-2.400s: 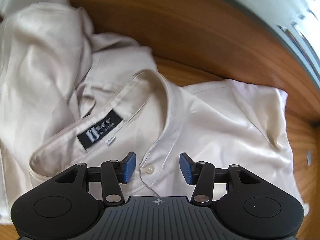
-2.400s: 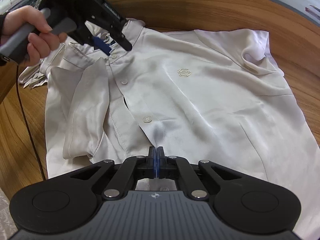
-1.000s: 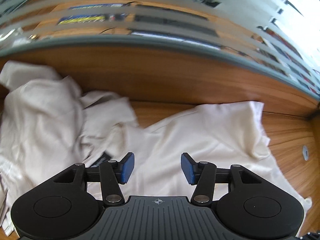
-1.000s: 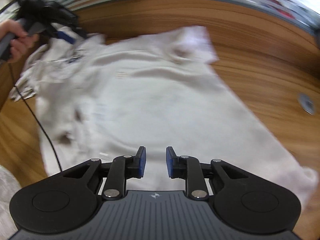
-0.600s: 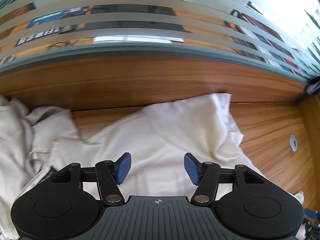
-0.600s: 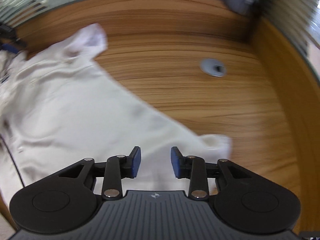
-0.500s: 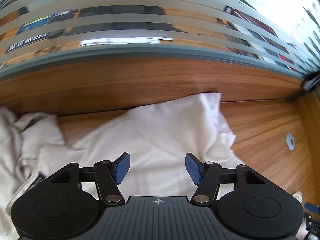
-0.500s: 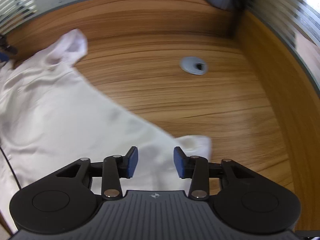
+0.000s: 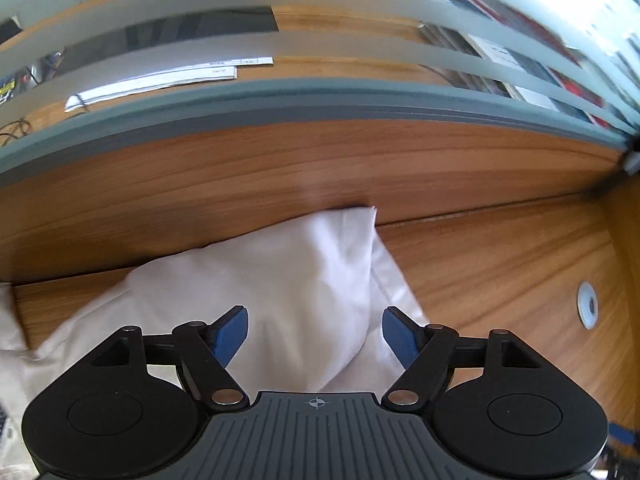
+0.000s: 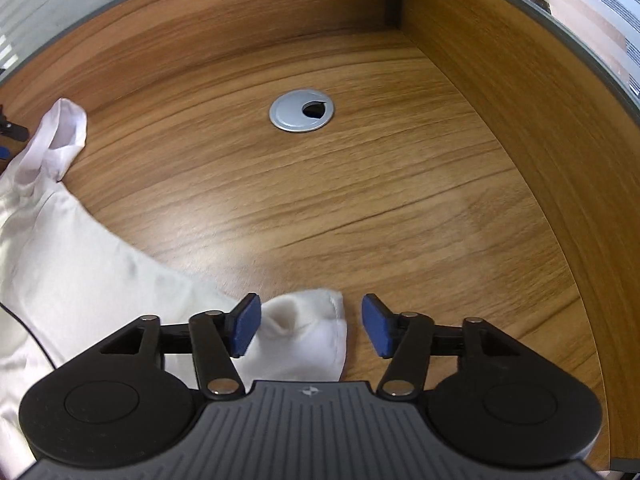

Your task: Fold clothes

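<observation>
Wood desk (image 10: pixel 360 200), grey grommet (image 10: pixel 301 111), frosted partition (image 9: pixel 320 92), possibly glass; both grippers (image 9: pixel 314 334) (image 10: pixel 311 326) spread, empty, over white shirt (image 9: pixel 280 280)

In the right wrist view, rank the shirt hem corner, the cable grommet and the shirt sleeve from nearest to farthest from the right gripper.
1. Shirt hem corner: between the open right gripper fingers, toward the left one.
2. Shirt sleeve: far left.
3. Cable grommet: straight ahead, farthest.
</observation>
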Available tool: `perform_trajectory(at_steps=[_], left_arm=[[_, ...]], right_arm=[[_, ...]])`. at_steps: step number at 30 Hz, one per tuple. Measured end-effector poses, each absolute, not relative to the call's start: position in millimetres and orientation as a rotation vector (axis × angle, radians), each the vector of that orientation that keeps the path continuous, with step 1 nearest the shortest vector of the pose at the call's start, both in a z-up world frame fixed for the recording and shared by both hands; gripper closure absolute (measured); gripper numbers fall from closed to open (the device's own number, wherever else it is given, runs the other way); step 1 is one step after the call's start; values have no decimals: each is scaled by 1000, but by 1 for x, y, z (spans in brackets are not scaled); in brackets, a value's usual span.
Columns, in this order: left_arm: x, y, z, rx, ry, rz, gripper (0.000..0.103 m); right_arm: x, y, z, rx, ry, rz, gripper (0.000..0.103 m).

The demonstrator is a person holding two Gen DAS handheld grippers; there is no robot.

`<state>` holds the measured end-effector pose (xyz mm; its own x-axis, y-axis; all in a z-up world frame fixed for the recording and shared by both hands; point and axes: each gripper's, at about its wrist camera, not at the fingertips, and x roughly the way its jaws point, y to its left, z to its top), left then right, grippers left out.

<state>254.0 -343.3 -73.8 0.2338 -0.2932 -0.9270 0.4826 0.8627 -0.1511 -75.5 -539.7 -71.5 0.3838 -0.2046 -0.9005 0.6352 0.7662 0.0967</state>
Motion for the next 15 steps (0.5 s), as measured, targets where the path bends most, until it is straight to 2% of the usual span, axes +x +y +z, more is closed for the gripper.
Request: perform_trajectory(at_steps=[4, 15], left_arm=[[254, -369, -84, 211, 1181, -453, 24], [243, -393, -91, 260, 1014, -261, 24]], right_arm=[[-71, -544, -74, 471, 1051, -568, 40], [-66, -547, -72, 459, 1049, -570, 40]])
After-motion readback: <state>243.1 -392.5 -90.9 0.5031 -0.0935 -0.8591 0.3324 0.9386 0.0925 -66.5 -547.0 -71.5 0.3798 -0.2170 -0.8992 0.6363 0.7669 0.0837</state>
